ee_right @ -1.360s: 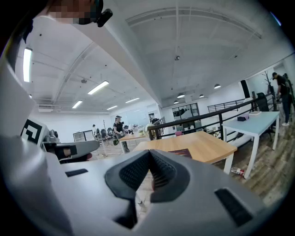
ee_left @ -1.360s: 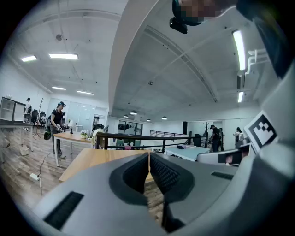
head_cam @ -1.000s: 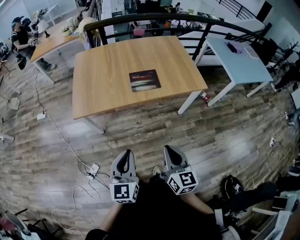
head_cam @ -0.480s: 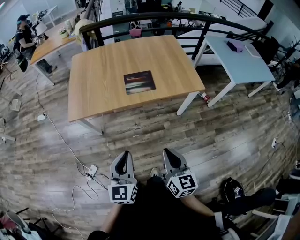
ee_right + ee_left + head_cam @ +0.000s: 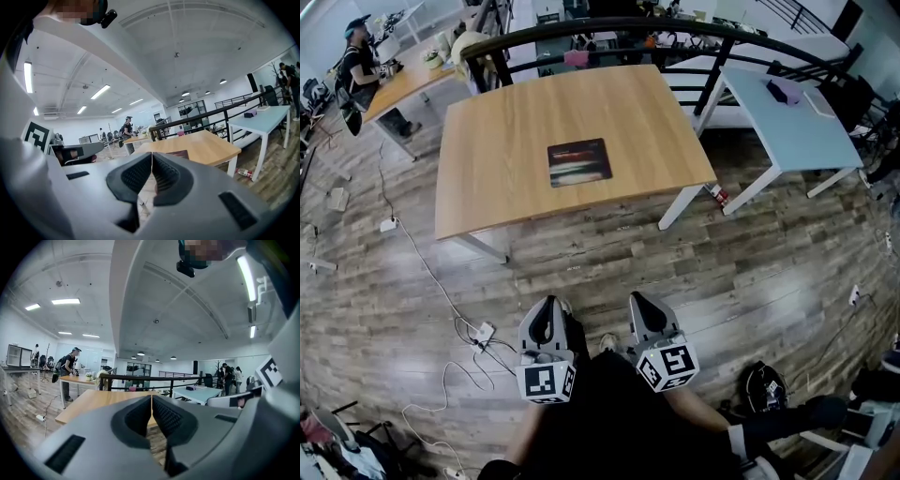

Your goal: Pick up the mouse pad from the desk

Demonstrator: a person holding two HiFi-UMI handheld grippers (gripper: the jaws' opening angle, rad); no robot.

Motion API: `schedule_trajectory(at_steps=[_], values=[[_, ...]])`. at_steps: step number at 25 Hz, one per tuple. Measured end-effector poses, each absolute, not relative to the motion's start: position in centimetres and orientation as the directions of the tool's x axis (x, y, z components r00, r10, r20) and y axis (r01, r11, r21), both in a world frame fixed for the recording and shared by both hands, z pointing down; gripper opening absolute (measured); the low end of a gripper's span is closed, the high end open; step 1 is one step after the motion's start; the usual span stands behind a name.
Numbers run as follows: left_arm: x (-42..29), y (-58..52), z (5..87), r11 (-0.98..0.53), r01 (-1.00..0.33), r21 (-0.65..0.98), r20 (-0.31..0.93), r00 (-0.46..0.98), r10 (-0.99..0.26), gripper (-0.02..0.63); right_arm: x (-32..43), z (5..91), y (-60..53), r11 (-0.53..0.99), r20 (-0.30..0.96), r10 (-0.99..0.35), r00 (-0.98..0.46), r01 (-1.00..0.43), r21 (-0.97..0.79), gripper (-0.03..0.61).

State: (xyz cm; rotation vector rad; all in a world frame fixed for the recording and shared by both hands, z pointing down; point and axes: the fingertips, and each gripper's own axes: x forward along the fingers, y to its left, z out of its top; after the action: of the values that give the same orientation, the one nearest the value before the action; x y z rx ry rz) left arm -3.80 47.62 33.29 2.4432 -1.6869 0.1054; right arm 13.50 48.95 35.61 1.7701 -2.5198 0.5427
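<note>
Head view shows the mouse pad (image 5: 579, 162) lying flat near the middle of the desk (image 5: 497, 141), a dark rectangle on pale wood, square to the desk's edges. It is untouched. A wide stretch of floor (image 5: 609, 253) lies between the desk's near edge and the person, so the pad is well apart from both tools.

The left gripper (image 5: 546, 317) and right gripper (image 5: 641, 315) sit low in the view, side by side and close to the person's body, both pointing toward the desk. In the left gripper view the two ribbed pads meet along a thin line with nothing between them. The right gripper view shows the same: jaws pressed together and empty. Past the right gripper's jaws the pad (image 5: 178, 153) shows as a dark strip on the desk top, far off. In the left gripper view only the desk's edge shows above the jaws, and I cannot make out the pad there.

As I judge it, none of the task is done; this is the approach at its start. What is left is everything: reach the desk, bring a gripper over its near edge to the pad, part the jaws, catch an edge of the thin pad, close on it and lift it off the wood. The pad lies flat, so getting a jaw under it looks like the hard part.
</note>
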Motion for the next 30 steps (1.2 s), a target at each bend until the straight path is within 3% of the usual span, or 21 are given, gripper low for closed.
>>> schedule_trajectory(at_steps=[12,30], values=[[-2.8,37.1,35.7,-0.391,-0.910,0.134,0.179,0.411,-0.894,0.028,12.8,37.4,38.7,0.279,0.232,-0.912,-0.340,-0.925,-0.257,0.031],[-7.0,15.8,36.6,-0.525,-0.829,0.193,0.218,0.558,-0.801,0.028,6.6,37.2,17.8,0.168,0.297,-0.927,-0.228,-0.962,-0.213,0.031]])
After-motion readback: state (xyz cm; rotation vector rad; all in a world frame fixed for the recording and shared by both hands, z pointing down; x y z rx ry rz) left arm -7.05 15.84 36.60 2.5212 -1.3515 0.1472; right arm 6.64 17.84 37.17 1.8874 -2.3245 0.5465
